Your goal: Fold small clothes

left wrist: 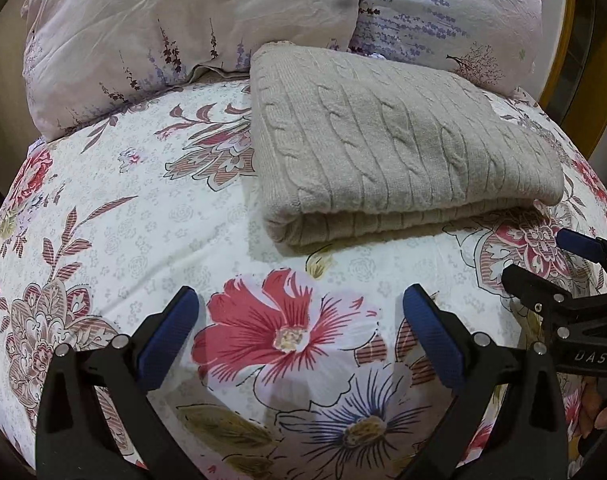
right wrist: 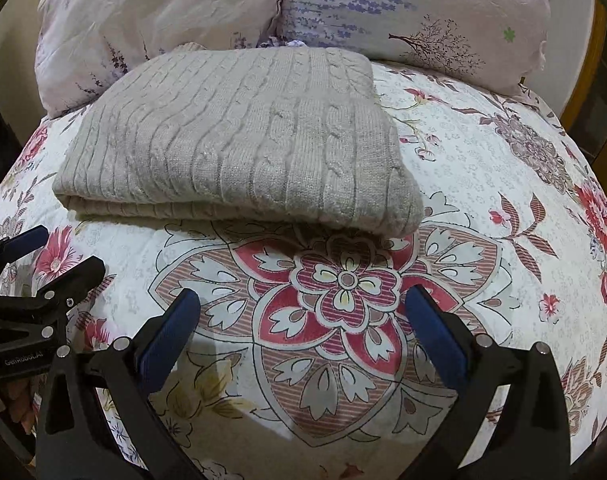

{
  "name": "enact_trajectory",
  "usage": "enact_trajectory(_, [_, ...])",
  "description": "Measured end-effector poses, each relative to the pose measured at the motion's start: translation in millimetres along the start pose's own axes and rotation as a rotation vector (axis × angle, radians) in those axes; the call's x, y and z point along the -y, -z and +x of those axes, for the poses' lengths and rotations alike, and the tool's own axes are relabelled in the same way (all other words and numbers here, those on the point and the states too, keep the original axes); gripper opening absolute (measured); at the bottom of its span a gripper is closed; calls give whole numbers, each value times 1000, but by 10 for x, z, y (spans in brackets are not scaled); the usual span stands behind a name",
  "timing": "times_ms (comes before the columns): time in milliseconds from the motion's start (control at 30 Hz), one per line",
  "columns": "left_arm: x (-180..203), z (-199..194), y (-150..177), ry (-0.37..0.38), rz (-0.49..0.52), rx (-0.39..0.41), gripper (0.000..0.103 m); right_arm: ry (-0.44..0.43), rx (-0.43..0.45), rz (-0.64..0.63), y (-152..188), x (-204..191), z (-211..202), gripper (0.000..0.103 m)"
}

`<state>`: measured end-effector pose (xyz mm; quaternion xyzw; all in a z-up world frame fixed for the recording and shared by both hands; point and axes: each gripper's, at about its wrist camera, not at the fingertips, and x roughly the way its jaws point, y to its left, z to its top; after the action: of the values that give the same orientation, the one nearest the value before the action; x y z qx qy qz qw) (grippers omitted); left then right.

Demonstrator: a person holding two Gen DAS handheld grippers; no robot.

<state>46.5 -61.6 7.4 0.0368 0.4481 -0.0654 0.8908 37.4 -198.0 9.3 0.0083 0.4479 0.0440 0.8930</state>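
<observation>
A beige cable-knit sweater [left wrist: 395, 144] lies folded into a thick rectangle on the floral bedsheet [left wrist: 143, 220]; it also shows in the right wrist view [right wrist: 239, 148]. My left gripper [left wrist: 301, 336] is open and empty, hovering over the sheet a little in front of the sweater's folded edge. My right gripper [right wrist: 303, 332] is open and empty too, in front of the sweater's right end. Each gripper shows at the edge of the other's view: the right gripper [left wrist: 543, 264] at the right, the left gripper [right wrist: 63, 252] at the left.
Two floral pillows [left wrist: 191, 28] [left wrist: 455, 12] lean behind the sweater, touching its back edge. A wooden headboard or frame [left wrist: 563, 72] shows at the far right. The bedsheet [right wrist: 483, 184] spreads around the sweater on the left, right and front.
</observation>
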Motion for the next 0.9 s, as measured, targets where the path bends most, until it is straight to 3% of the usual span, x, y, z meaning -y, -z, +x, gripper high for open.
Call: enact_trajectory(900, [-2, 2, 6, -1, 0, 0, 101, 1, 1, 1, -2, 11, 12, 102])
